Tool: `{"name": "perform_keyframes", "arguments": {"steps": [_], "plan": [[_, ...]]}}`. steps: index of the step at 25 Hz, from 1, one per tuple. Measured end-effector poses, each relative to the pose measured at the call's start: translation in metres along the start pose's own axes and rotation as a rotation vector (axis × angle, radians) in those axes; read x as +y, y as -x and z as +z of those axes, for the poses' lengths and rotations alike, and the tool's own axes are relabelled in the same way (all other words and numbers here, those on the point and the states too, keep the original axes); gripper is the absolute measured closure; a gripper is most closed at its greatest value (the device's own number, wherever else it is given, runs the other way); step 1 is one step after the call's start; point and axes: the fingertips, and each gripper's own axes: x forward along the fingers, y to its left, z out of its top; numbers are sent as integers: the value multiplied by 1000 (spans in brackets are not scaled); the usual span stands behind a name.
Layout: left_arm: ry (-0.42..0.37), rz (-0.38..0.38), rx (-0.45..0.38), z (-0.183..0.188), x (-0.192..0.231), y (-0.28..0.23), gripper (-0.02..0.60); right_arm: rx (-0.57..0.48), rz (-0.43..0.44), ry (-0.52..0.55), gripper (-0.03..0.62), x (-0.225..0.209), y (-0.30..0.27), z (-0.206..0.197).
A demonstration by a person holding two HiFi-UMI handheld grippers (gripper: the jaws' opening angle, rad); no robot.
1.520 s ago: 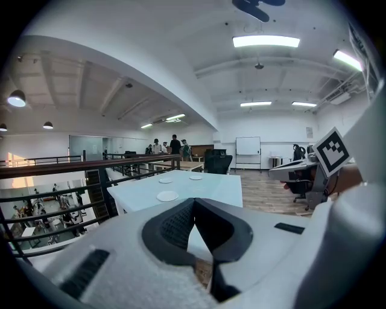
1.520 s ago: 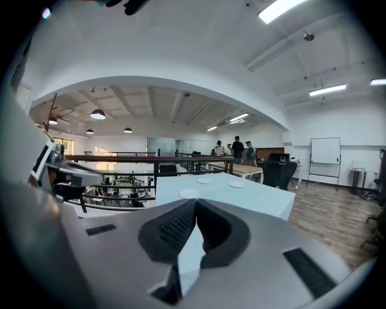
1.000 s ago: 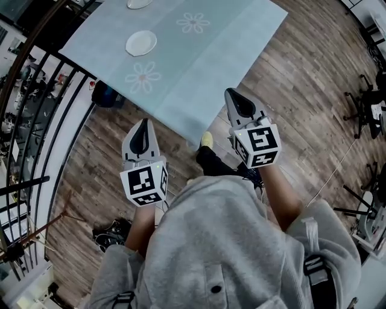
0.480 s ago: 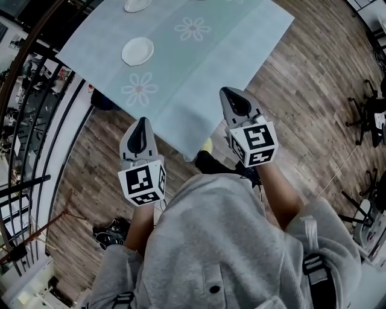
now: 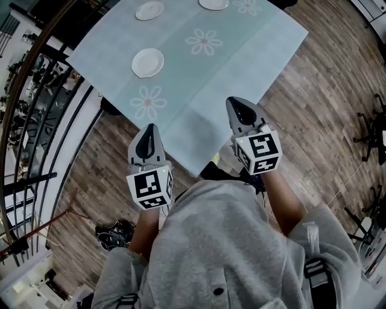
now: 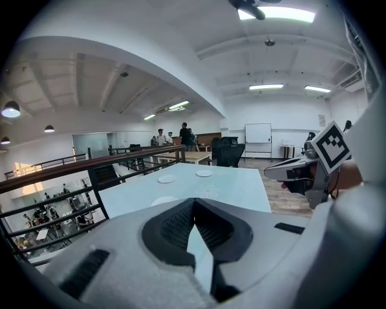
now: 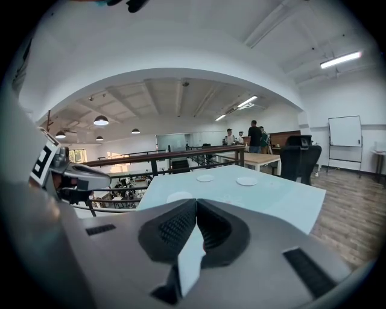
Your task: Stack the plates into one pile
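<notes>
Approach stage; no plate touched, no pile begun.

Near: left hand-held gripper [image 5: 149, 129] and right hand-held gripper [image 5: 234, 102] are held out ahead of the person's grey sweatshirt [image 5: 223, 241]. They are over the wooden floor [image 5: 313, 121], at the near corner of the worktop [image 5: 241, 54]. Each gripper's own view shows its pads closed tip to tip, with nothing between them.

Middle: the near plate [image 5: 148, 63] lies flat on the pale flower-print cloth, toward the railing [image 5: 36, 114] side. It is well apart from both grippers.

Far: the far-left plate [image 5: 149, 10] and the far-right plate [image 5: 214, 3] lie apart from each other at the worktop's far end.

Judgement on method: the jaws should be opened before reaching, not at the plate. The plates lie flat on cloth, so a grip on the rim looks the only hold – a jaw slid under carelessly may drag the cloth. The left gripper sits on the near plate's side and seems the natural one to take it. The plate should be carried level and set centred on its base plate.
</notes>
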Motion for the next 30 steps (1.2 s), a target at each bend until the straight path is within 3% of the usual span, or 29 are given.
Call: {"name": "perform_keyframes", "arguments": {"steps": [8,17,24,30], "plan": [[-33,27,-1,9,4,-26,563,-3,27,-13,568,-15,-24,3],[-96,-22,16,19,28,-59,561,16,28,-40,568,-13,-54,5],[-98,-110,15,23,75,-112,561,43,-77,-42,568,-13,-84,14],[-167,-164,-6,38,129,-178,561,98,-171,-52,568,-13,-109,13]]}}
